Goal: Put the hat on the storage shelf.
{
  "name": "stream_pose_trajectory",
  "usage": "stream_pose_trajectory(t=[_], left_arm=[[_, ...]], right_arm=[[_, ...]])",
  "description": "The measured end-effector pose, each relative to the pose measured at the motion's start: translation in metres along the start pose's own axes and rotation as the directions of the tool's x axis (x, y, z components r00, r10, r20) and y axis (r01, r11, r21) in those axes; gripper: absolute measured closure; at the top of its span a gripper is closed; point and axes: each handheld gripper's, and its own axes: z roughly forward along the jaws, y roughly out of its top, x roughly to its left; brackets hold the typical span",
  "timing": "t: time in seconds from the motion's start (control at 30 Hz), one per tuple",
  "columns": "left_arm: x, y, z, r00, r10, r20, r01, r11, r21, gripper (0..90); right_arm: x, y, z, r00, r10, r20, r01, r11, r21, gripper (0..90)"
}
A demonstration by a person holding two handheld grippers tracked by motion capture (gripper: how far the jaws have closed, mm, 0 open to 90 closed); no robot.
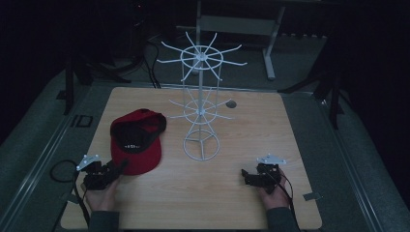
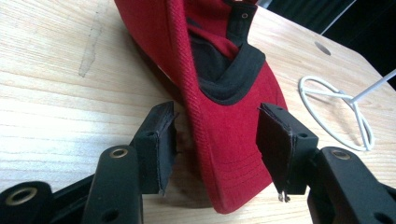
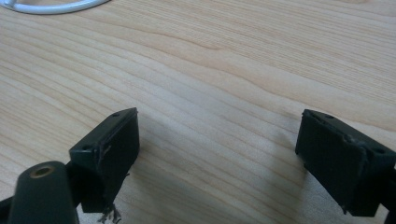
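- Step in hand: the grasp of the red cap (image 1: 137, 140) is being set up — judged as the approach just before closing. The likely aim is to hang it on the white wire rack (image 1: 201, 96), whose hooks carry nothing.
- Left gripper (image 2: 212, 140): jaws released, standing either side of the cap's brim; in the left gripper view the brim edge runs between the pads, not yet pinched.
- Right gripper (image 3: 219, 149): jaws released and wide, holding nothing, low over bare bench (image 3: 243, 60) on the person's right, well apart from the cap.
- Cap position: lying on the bench to the left of the rack base, its opening turned upward, dark lining showing, brim towards the left gripper.
- Next move calls for: closing the left jaws squarely on the brim, deep enough that the stiff edge does not slip — then a lift clear of the bench.
- Containers: none present; the upturned cap holds nothing.
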Motion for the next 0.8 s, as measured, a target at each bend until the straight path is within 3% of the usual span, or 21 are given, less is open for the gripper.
stream_pose_trajectory(t=[0.2, 0.4, 0.8], left_arm=[[-0.001, 0.0, 0.003, 0.9998, 0.013, 0.016, -0.014, 0.9992, 0.037, 47.8], [0.001, 0.0, 0.008, 0.9997, 0.001, 0.022, -0.003, 0.9968, 0.079, 47.1], [0.007, 0.001, 0.022, 0.9963, -0.035, 0.079, 0.025, 0.9916, 0.127, 47.7]], right_arm=[[0.0, 0.0, 0.0, 1.0, 0.0, 0.0, 0.0, 1.0, 0.0, 13.4], [0.0, 0.0, 0.0, 1.0, 0.0, 0.001, 0.0, 1.0, 0.0, 13.4], [0.0, 0.0, 0.0, 1.0, 0.0, 0.0, 0.0, 1.0, 0.0, 13.4]])
